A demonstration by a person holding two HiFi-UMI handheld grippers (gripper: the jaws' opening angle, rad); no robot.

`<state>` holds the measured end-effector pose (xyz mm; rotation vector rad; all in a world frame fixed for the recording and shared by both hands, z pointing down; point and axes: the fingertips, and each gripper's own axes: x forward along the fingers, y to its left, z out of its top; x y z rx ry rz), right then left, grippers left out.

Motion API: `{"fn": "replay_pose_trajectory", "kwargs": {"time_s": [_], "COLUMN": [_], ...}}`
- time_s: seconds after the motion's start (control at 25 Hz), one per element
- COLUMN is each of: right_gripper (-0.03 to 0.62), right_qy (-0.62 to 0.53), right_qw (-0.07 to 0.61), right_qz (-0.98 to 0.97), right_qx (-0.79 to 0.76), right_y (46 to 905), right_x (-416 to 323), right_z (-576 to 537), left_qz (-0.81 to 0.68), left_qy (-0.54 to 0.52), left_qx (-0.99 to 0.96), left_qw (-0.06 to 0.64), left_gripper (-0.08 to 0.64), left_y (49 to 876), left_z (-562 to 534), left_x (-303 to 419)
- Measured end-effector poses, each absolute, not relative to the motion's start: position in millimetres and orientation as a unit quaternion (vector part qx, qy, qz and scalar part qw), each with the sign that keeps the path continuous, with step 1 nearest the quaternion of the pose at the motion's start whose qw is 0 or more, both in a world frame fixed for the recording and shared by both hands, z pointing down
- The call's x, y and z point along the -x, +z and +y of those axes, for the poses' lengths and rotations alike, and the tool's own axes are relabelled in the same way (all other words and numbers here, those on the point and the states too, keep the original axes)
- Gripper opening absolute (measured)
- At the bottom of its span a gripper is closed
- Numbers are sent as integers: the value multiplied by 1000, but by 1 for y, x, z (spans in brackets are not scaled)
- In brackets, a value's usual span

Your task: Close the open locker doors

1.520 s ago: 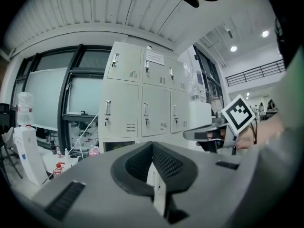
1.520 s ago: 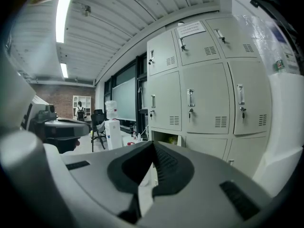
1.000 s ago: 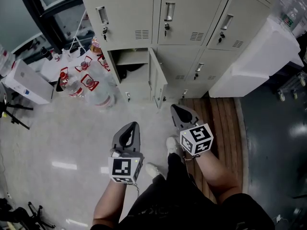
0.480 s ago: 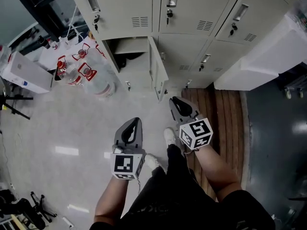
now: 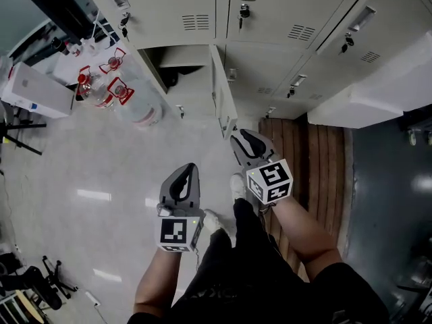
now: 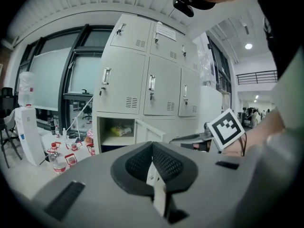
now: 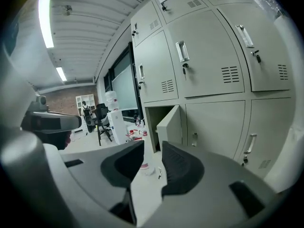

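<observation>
The beige lockers (image 5: 283, 39) fill the top of the head view. One bottom-row compartment (image 5: 177, 63) stands open, its door (image 5: 223, 98) swung out toward me. My right gripper (image 5: 241, 140) hovers just short of that door's lower edge; its jaws have just been opening and stand apart with nothing between them. In the right gripper view the open door (image 7: 169, 125) shows beyond the right gripper (image 7: 153, 158). My left gripper (image 5: 185, 179) is shut and empty over the floor, farther back. The left gripper (image 6: 153, 151) faces the open compartment (image 6: 116, 133).
Large water bottles with red handles (image 5: 116, 92) and a white box (image 5: 37, 90) stand left of the open locker. A wooden slatted mat (image 5: 307, 157) lies before the right lockers, under a big white block (image 5: 368, 103). Black tripod legs (image 5: 37, 282) sit bottom left. My shoes (image 5: 236, 187) are below the grippers.
The lockers have slid up in the head view as I came closer. Both grippers have sunk and moved forward; the right one now sits nearer the open door's edge.
</observation>
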<state>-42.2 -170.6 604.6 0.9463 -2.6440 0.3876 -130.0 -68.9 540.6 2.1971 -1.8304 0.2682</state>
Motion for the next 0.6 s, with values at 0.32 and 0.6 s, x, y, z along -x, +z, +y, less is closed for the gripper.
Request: {"fn": "replay_pose_trajectory", "kwargs": {"time_s": [0.32, 0.6], "right_gripper": [151, 169], "right_qy": [138, 138], "right_qw": [171, 179], "right_qz": [-921, -924], "right_qx": [-323, -309], "right_y": [631, 641], "right_x": [53, 61], "right_z": [-197, -214], "left_qz": [-650, -664], "left_qy": [89, 84], "left_qx": [-739, -726], "left_qw": [152, 159], "left_gripper": [5, 5], "left_y": [555, 561], "left_z": [-86, -101], "left_x": [132, 128]}}
